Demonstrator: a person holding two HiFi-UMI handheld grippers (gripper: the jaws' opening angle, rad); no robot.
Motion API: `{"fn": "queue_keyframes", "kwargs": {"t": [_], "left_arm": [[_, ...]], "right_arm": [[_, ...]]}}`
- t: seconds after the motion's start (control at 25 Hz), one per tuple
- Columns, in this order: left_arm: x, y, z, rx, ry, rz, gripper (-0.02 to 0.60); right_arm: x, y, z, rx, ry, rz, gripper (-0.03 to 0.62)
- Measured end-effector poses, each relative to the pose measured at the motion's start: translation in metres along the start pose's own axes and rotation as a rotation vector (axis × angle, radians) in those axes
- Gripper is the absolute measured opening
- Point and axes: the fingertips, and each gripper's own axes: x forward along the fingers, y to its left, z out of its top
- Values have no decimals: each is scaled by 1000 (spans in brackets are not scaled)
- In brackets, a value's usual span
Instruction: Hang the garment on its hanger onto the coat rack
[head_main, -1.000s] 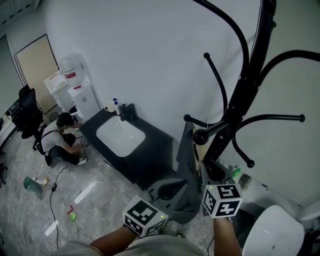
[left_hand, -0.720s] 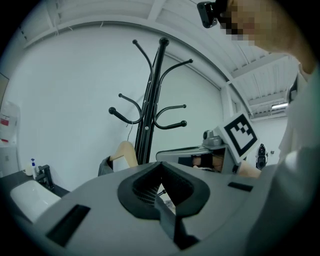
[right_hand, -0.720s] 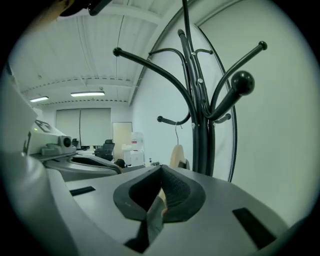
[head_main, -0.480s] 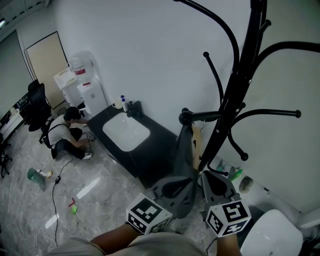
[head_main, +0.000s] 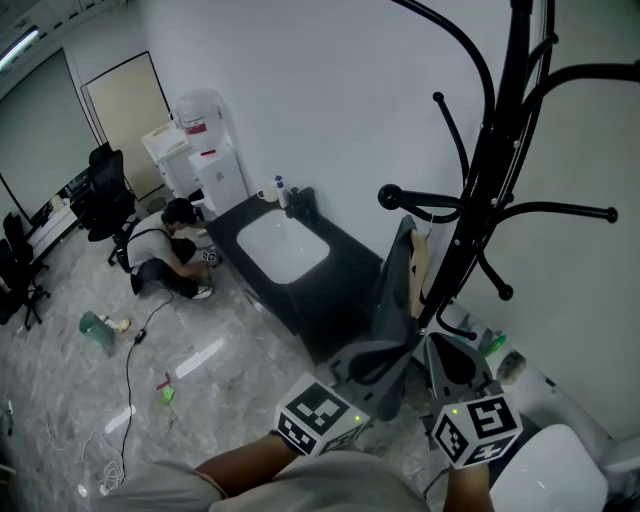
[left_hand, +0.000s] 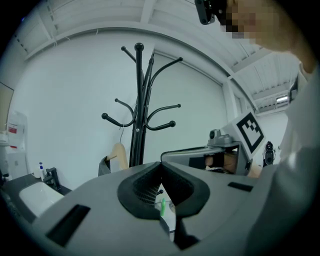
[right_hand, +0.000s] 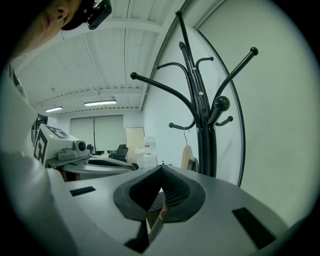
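At the far left, office chairs (head_main: 105, 190) stand by a pale door (head_main: 125, 115), and a person (head_main: 165, 262) crouches on the marble floor (head_main: 70, 400) beside a white water dispenser (head_main: 205, 150). Right of that, a black cabinet (head_main: 335, 295) with a white sink (head_main: 283, 245) set into its top stands against the wall. Further right is the garment (head_main: 392, 295), a dark grey piece draped on a wooden hanger (head_main: 417, 272). The hanger's hook is over a low, ball-tipped arm of the black coat rack (head_main: 495, 170), so the garment hangs just left of the pole, above the floor and apart from both tools. Near the bottom edge, the two grippers point towards the foot of the rack, side by side. The left gripper (left_hand: 162, 163) has its jaws brought together at the tips, and only the room shows through the hollow behind them; it has hold of nothing. To its right, the right gripper (right_hand: 162, 166) is likewise closed tip to tip and empty, with the rack's pole rising just right of its line of sight.
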Motion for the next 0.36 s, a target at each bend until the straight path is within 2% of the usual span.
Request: {"fn": "queue_keyframes", "kwargs": {"t": [0.36], "left_arm": [[-9,-5,-15,-24,9,36,6]], "right_arm": [[-2,8,-17,29,11,34,14]]}}
